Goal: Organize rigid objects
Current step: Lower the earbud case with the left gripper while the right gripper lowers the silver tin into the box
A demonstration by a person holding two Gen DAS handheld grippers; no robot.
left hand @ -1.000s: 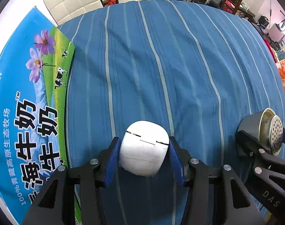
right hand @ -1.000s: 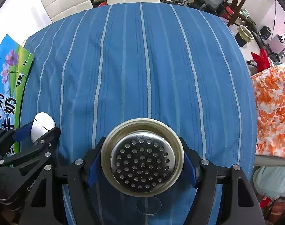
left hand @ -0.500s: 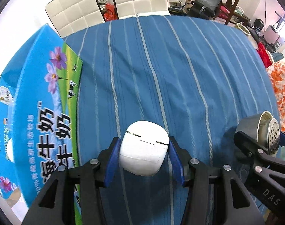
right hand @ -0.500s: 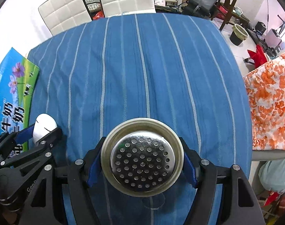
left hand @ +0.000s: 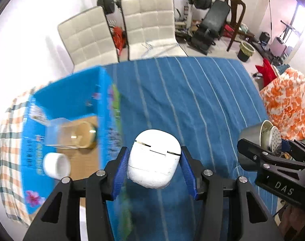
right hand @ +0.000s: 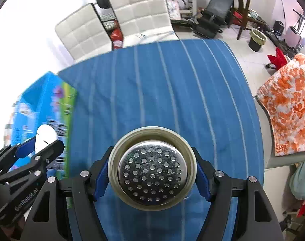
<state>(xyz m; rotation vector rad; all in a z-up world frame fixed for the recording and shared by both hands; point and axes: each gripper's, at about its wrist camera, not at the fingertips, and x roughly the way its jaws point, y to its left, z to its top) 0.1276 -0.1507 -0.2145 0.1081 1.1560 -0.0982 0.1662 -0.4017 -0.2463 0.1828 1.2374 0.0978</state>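
My left gripper [left hand: 155, 166] is shut on a white earbud case [left hand: 154, 158] and holds it above the blue striped tablecloth [left hand: 192, 100], just right of an open blue cardboard box [left hand: 72, 100]. The box holds a clear jar [left hand: 72, 136] lying on its side and a white cup [left hand: 56, 165]. My right gripper [right hand: 151, 172] is shut on a steel strainer cup [right hand: 151, 166] with a perforated face, held over the cloth. It also shows at the right of the left wrist view [left hand: 261, 140]. The earbud case shows in the right wrist view [right hand: 45, 138] too.
Two white padded chairs [left hand: 132, 30] stand behind the table. An orange floral cloth [left hand: 289, 104] lies on a seat to the right. A checked cloth [left hand: 7, 140] lies left of the box. Gym gear fills the far room.
Both grippers have risen with their objects held. The left gripper's view has lifted above the box wall, so the box's inside with the jar and cup now shows.
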